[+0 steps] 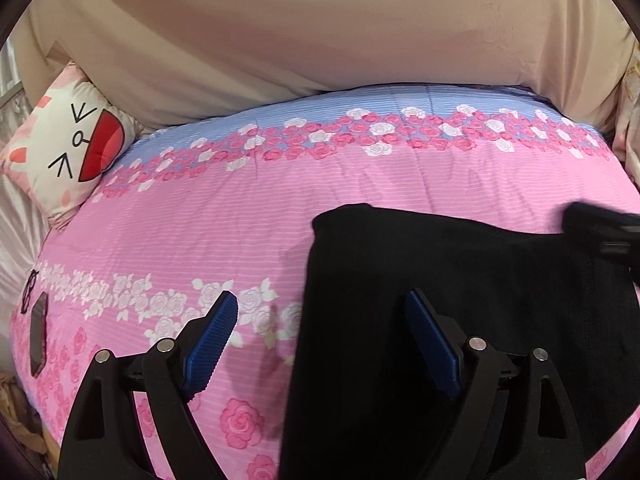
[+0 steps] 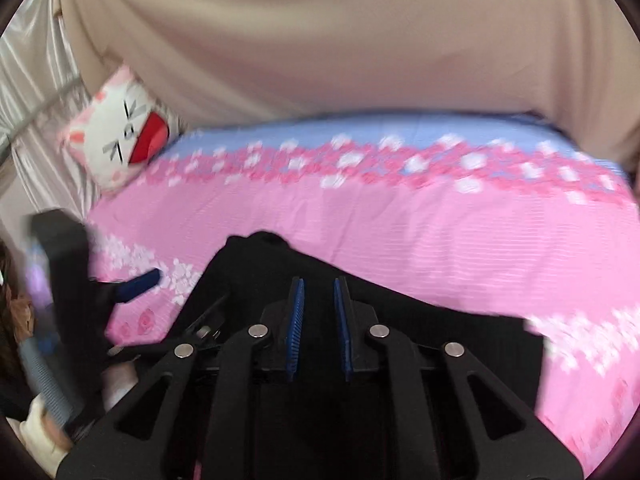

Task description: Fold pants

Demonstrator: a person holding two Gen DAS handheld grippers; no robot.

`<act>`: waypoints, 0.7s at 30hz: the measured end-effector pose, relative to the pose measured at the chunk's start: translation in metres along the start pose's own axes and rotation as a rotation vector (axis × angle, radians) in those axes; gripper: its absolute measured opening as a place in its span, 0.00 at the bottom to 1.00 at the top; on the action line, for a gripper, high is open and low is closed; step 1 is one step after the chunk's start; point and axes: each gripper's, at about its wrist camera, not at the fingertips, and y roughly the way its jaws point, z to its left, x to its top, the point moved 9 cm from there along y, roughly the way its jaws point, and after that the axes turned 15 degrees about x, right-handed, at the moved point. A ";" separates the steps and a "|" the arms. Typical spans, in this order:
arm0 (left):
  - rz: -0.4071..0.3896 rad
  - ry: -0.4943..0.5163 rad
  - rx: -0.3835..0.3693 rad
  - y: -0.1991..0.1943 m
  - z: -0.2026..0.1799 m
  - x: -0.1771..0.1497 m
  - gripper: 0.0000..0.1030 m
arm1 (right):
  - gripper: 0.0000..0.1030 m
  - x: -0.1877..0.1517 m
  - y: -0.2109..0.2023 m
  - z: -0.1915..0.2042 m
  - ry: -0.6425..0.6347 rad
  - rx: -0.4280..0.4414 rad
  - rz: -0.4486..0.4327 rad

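Black pants [image 1: 460, 280] lie folded flat on the pink flowered bedcover [image 1: 240, 220]; they also show in the right wrist view [image 2: 400, 320]. My left gripper [image 1: 322, 304] is wide open and empty, hovering over the left edge of the pants, one pad [image 1: 212, 340] over the cover and the other over the cloth. My right gripper [image 2: 319, 292] hovers over the pants with its jaws a narrow gap apart and nothing between them. The right gripper shows blurred at the right edge of the left wrist view [image 1: 604, 232]. The left gripper shows at the left of the right wrist view [image 2: 136, 284].
A cat-face pillow [image 1: 68, 148] leans at the bed's far left corner. A beige cloth [image 1: 320, 40] hangs behind the bed. A dark phone-like object [image 1: 39, 332] lies at the bed's left edge. Silver curtain [image 2: 36, 100] hangs at the left.
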 end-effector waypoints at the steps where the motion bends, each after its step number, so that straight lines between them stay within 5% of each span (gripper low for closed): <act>1: 0.001 -0.002 0.002 0.001 0.002 -0.001 0.85 | 0.14 -0.005 0.017 -0.007 0.000 -0.018 0.040; 4: 0.006 -0.002 -0.012 0.004 0.004 -0.003 0.85 | 0.10 -0.020 0.047 -0.045 0.046 -0.083 0.088; 5: 0.006 -0.001 -0.013 0.005 0.005 -0.003 0.85 | 0.10 -0.019 0.042 -0.050 0.101 -0.051 0.060; 7: -0.001 0.004 -0.004 0.005 0.005 -0.003 0.85 | 0.15 -0.014 0.016 -0.059 0.137 -0.120 -0.005; 10: -0.006 0.005 -0.003 0.004 0.006 -0.002 0.85 | 0.15 -0.021 -0.024 -0.042 0.127 -0.062 -0.079; 13: -0.001 0.002 -0.018 0.006 0.004 -0.002 0.86 | 0.16 -0.063 -0.035 -0.064 0.108 -0.178 -0.012; 15: 0.004 0.001 -0.021 0.007 0.002 -0.003 0.86 | 0.17 -0.078 -0.052 -0.075 0.187 -0.143 -0.062; 18: -0.002 0.003 -0.007 0.004 0.002 -0.004 0.86 | 0.21 -0.082 -0.089 -0.054 0.208 -0.130 -0.132; 21: 0.006 -0.005 -0.016 0.002 0.000 -0.005 0.86 | 0.20 -0.101 -0.091 -0.033 0.125 -0.132 -0.064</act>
